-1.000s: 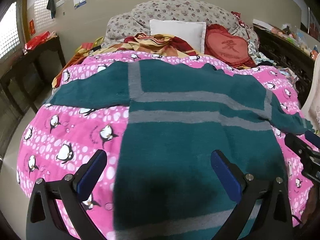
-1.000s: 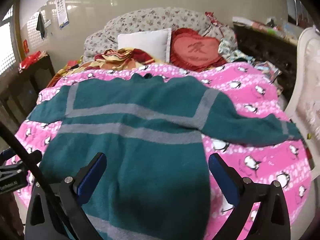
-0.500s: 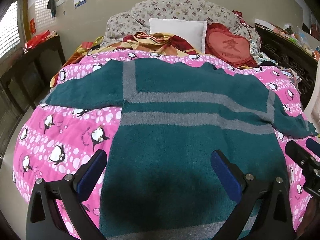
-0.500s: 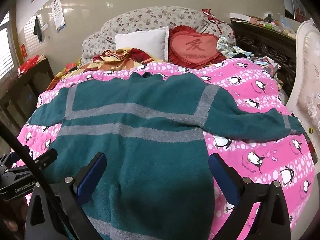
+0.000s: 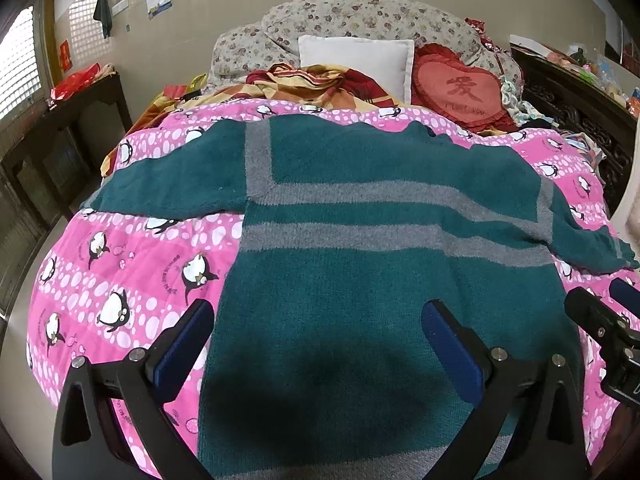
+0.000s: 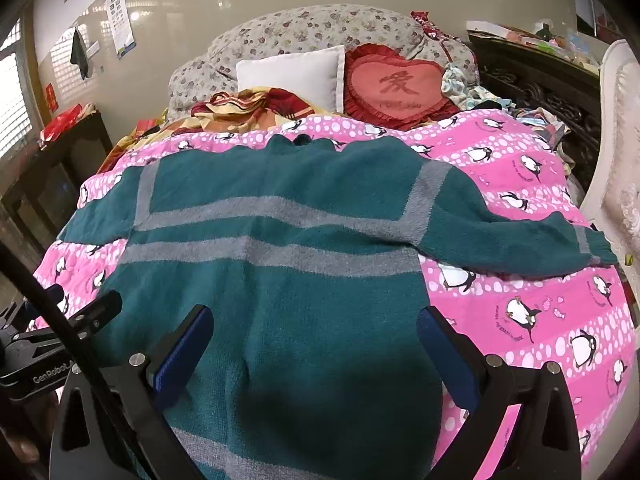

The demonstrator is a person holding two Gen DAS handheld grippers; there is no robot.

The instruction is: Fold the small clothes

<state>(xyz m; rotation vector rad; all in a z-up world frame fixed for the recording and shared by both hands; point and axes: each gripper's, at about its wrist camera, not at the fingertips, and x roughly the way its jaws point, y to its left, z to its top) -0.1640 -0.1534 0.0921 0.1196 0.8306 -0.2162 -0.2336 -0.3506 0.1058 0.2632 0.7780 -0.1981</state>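
Note:
A dark teal sweater with grey stripes [image 5: 360,280] lies spread flat on the pink penguin quilt [image 5: 132,280], sleeves out to both sides. It also shows in the right wrist view [image 6: 280,280]. My left gripper [image 5: 318,340] is open and empty, hovering above the sweater's lower body. My right gripper [image 6: 314,340] is open and empty above the same lower part; it also shows at the right edge of the left wrist view [image 5: 604,332]. The left gripper shows at the left edge of the right wrist view [image 6: 60,336].
Pillows are piled at the bed's head: a white pillow [image 5: 356,60], a red heart cushion [image 5: 460,88], a floral duvet [image 5: 360,20] and a striped blanket [image 5: 304,84]. A dark cabinet [image 5: 60,140] stands on the left, a dark sideboard [image 6: 540,80] on the right.
Both grippers have drawn back and risen a little, so more of the sweater and quilt is in view. The sweater has not moved. Both grippers stay open.

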